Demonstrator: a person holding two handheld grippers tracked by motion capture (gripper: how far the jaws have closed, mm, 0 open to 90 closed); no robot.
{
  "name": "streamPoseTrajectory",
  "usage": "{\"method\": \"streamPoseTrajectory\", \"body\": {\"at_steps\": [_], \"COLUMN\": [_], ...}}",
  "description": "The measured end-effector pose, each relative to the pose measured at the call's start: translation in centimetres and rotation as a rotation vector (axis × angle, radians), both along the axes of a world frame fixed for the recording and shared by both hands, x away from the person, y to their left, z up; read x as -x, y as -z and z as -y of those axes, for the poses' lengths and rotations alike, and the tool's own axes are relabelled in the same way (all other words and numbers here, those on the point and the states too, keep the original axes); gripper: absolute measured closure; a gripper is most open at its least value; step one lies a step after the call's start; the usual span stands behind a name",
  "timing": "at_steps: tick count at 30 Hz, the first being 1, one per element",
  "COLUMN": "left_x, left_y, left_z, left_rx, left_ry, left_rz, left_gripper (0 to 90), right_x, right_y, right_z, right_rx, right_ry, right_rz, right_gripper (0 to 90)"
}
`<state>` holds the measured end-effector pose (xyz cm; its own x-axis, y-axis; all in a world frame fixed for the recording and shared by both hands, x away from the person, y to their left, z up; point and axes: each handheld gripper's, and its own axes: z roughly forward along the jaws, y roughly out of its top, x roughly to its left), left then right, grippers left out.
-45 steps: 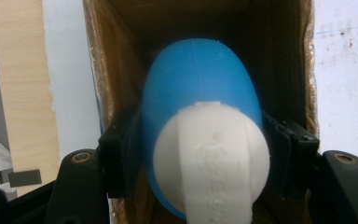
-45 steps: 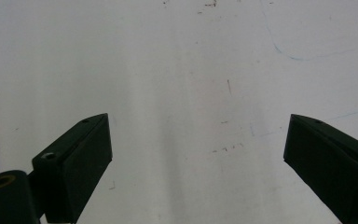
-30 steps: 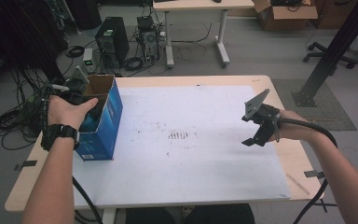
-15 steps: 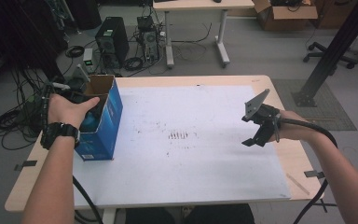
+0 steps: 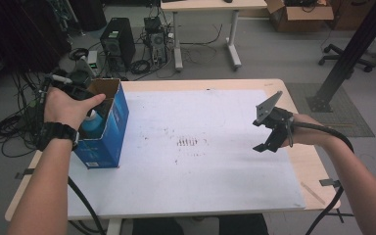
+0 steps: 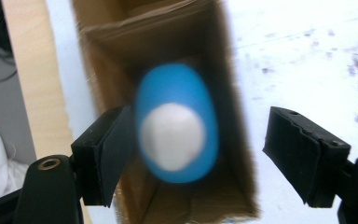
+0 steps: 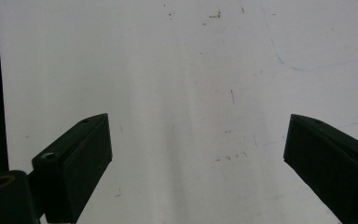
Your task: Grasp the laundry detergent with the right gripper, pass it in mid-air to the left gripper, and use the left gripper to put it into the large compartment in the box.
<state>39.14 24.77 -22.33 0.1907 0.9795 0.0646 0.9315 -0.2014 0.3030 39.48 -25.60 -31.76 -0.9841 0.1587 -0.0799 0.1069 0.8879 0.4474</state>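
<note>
A tall blue box (image 5: pixel 108 128) with an open top stands at the left of the white sheet (image 5: pixel 200 176). Inside it sits a blue bottle with a white cap (image 6: pixel 177 135), also visible as light blue (image 5: pixel 91 127) in the high view. My left gripper (image 6: pixel 203 135) hovers over the box opening, pointing down into it. Its jaws have just been opening; the bottle lies between them, and the right pad stands well apart from it. My right gripper (image 5: pixel 261 134) hangs open over the sheet at the right, with nothing between its fingers (image 7: pixel 74 163).
The wooden table (image 5: pixel 318 166) is largely covered by the stained white sheet. Cables, computer cases (image 5: pixel 117 41) and another desk (image 5: pixel 205 7) stand on the floor beyond the far edge. A black post (image 5: pixel 352 49) rises at the right.
My left hand has lifted a little above the box. The right hand has stayed still.
</note>
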Motion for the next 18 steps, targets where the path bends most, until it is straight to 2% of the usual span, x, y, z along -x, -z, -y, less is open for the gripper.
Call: {"method": "streamPoseTrajectory", "body": {"at_steps": [7,18], "left_x": [0.1,0.2], "left_y": [-0.8,0.4], "left_z": [3.6,9.5], "left_rx": [-0.006,0.009], "left_ry": [0.130,0.330], "left_rz": [0.013,0.006], "left_gripper": [18.8,11.5], "right_x": [0.1,0.1], "right_y": [-0.2,-0.8], "right_z": [-0.2,0.0], "right_rx": [-0.004,-0.035], "right_ry": [0.003,0.022], "right_rz": [-0.001,-0.037], "right_gripper": [7.2,4.4]}}
